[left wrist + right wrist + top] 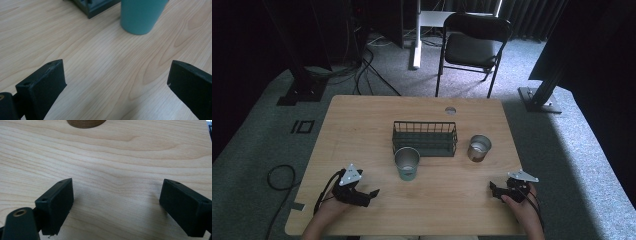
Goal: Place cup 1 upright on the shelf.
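Note:
A teal metal cup point(406, 163) stands upright just in front of a dark green wire basket point(425, 138) at the table's middle. To the basket's right stands a brown metal cup point(479, 148). My left gripper point(371, 196) rests near the front left edge, open, nothing between its jaws. In the left gripper view the teal cup point(142, 15) and a basket corner point(95, 6) lie ahead of the left gripper point(116, 82). My right gripper point(494, 190) sits near the front right edge, open and holding nothing. The right gripper view shows the brown cup's base point(86, 123) far ahead of the right gripper point(117, 205).
The wooden table point(362, 125) has a round cable hole point(450, 110) near its far edge. A black folding chair point(473, 46) stands beyond the table. Black stand bases point(302, 92) and cables lie on the grey carpet at the far left and right.

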Demonstrator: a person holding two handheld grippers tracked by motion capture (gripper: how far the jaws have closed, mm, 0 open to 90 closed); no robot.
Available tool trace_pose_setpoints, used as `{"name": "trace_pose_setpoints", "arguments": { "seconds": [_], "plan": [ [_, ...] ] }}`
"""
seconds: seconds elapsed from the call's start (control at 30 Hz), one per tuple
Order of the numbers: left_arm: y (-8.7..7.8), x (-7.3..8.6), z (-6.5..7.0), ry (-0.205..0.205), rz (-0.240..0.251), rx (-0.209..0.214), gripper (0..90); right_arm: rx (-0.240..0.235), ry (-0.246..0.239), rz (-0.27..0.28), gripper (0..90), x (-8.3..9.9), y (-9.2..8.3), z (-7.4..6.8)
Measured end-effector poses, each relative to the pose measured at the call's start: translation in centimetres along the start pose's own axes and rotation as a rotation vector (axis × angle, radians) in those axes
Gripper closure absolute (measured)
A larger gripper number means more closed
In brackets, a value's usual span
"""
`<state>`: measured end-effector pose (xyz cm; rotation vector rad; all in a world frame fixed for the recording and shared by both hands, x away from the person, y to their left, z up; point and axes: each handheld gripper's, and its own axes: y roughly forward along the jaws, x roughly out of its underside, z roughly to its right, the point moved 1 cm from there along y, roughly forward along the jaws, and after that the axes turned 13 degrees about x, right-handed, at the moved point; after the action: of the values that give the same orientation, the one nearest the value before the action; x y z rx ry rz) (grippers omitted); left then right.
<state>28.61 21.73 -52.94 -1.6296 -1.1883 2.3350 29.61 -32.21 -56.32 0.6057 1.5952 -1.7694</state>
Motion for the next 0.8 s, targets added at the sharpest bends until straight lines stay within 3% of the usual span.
{"name": "trace_pose_setpoints", "arguments": {
  "seconds": [0.33,0.8],
  "plan": [
    [1.4,-2.0,0.7,0.041,0.044,0.049,2.3,0.000,0.000,0.000,11.7,0.0,0.0,0.0],
    [3.1,-4.1,1.6,0.085,0.053,0.090,2.3,0.000,0.001,0.000,11.7,0.0,0.0,0.0]
  ]
}}
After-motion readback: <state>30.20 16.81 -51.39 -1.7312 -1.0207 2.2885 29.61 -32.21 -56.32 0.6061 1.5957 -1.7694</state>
